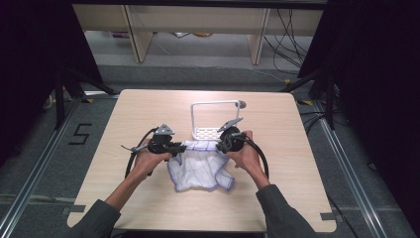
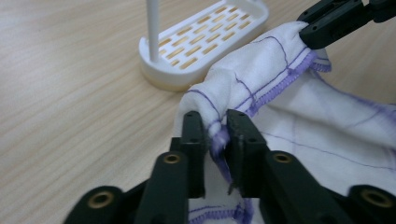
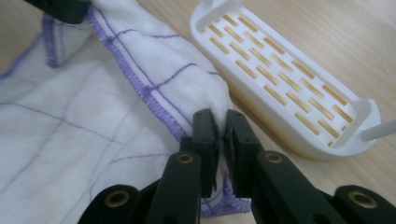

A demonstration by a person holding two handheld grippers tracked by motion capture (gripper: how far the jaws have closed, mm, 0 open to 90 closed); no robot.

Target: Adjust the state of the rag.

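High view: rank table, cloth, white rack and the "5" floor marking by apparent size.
1. Table, largest by far.
2. Cloth, white with purple lines, held at two corners by the left hand-held gripper and right hand-held gripper.
3. White rack.
4. "5" floor marking, smallest, though it lies lower than the tabletop.

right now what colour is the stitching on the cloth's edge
Purple, on a white cloth with thin purple grid lines; the right gripper view shows it best.

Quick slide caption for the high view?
Left hand-held gripper and right hand-held gripper hold cloth before rack.
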